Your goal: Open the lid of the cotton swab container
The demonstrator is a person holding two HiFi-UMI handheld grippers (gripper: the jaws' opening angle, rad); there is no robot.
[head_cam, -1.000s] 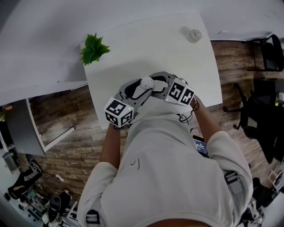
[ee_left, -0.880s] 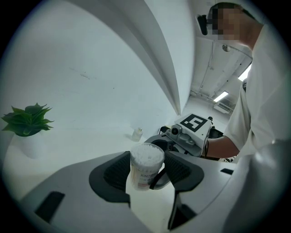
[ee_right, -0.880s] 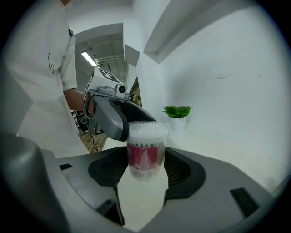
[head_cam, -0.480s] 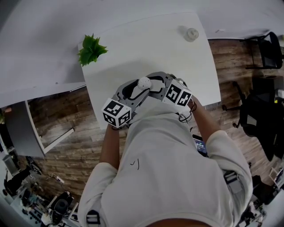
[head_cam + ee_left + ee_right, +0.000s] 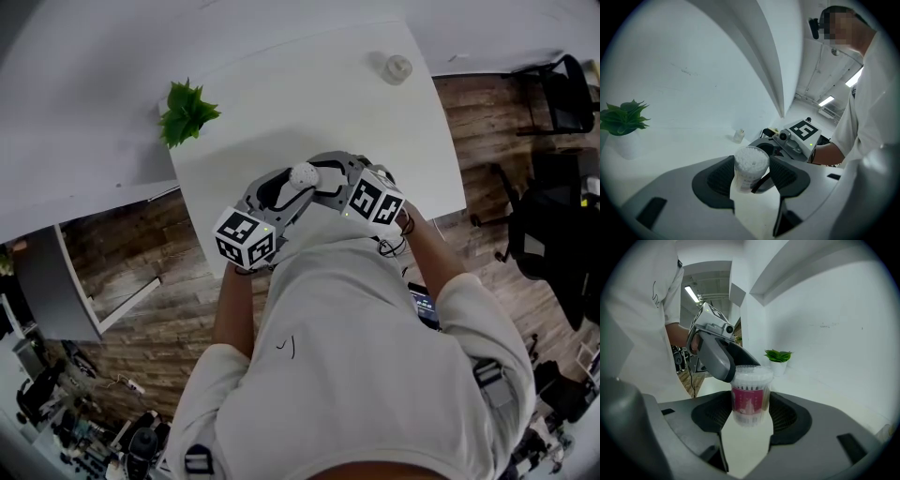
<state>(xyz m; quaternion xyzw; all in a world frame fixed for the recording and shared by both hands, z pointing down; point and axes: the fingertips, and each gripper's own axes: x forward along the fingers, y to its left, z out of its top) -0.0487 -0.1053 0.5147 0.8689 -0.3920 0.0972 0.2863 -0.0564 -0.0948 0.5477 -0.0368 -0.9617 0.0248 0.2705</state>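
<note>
Two ribbed dark pads (image 5: 785, 415) of the right gripper (image 5: 750, 414) stand wide apart and clasp the lower body of the cotton swab container (image 5: 751, 398), a clear plastic cylinder with a red printed label, held clear of the table close in front of the person's white shirt. Its clear, rimmed lid (image 5: 753, 372) is on, and white swab heads pack the top. The left gripper (image 5: 751, 177), smooth grey plastic with the same ribbed pads, is clenched on the container's upper part, one jaw lying against the lid's edge. Beyond, the smooth white table (image 5: 328, 103) carries a green potted plant (image 5: 187, 112) at its far left corner and a small clear jar (image 5: 397, 67) at its far right, well apart from both grippers
</note>
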